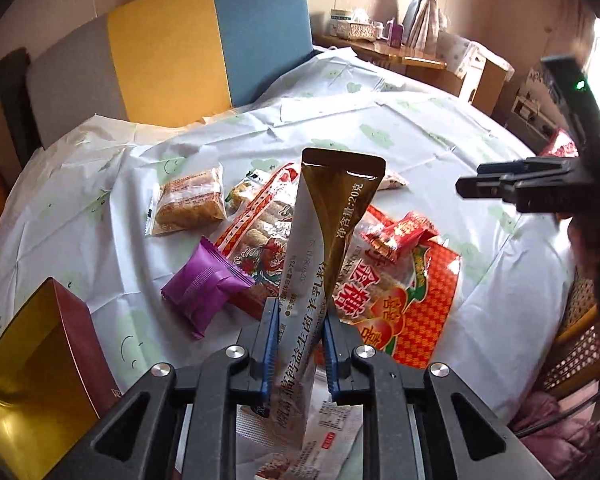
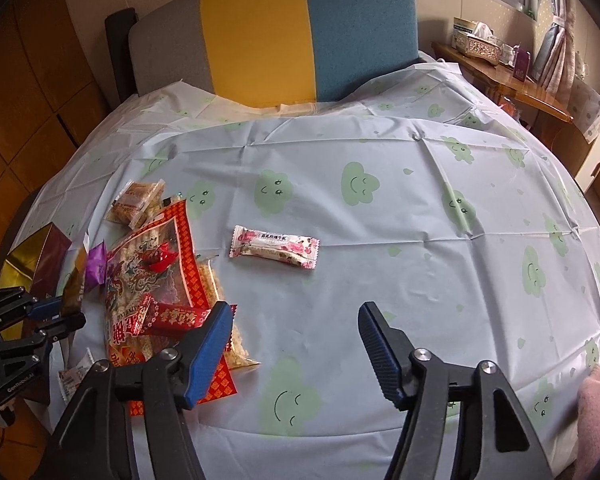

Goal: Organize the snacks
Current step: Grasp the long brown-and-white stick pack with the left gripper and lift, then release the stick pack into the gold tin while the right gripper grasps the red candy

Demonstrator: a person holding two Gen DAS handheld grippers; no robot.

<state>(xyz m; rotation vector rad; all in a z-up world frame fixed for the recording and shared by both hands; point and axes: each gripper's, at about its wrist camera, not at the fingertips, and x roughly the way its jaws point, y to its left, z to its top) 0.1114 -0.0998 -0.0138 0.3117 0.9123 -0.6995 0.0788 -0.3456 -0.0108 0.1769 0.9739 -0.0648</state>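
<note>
My left gripper (image 1: pixel 299 312) is shut on a long white and brown milk powder stick pack (image 1: pixel 328 224) and holds it upright above the snack pile. Under it lie a big red cracker bag (image 1: pixel 416 300), a purple packet (image 1: pixel 206 284), a clear biscuit pack (image 1: pixel 192 200) and a small red candy (image 1: pixel 396 236). My right gripper (image 2: pixel 296 320) is open and empty over the tablecloth. A pink floral bar (image 2: pixel 274 252) lies alone just beyond it. The left gripper also shows at the left edge of the right wrist view (image 2: pixel 56 316).
A gold-lined open red box (image 1: pixel 40 360) stands at the table's left edge. The round table has a white cloth with green smiley clouds (image 2: pixel 420 220). A grey, yellow and blue chair back (image 2: pixel 300 32) stands behind it. A wooden side table (image 2: pixel 512 80) is at the far right.
</note>
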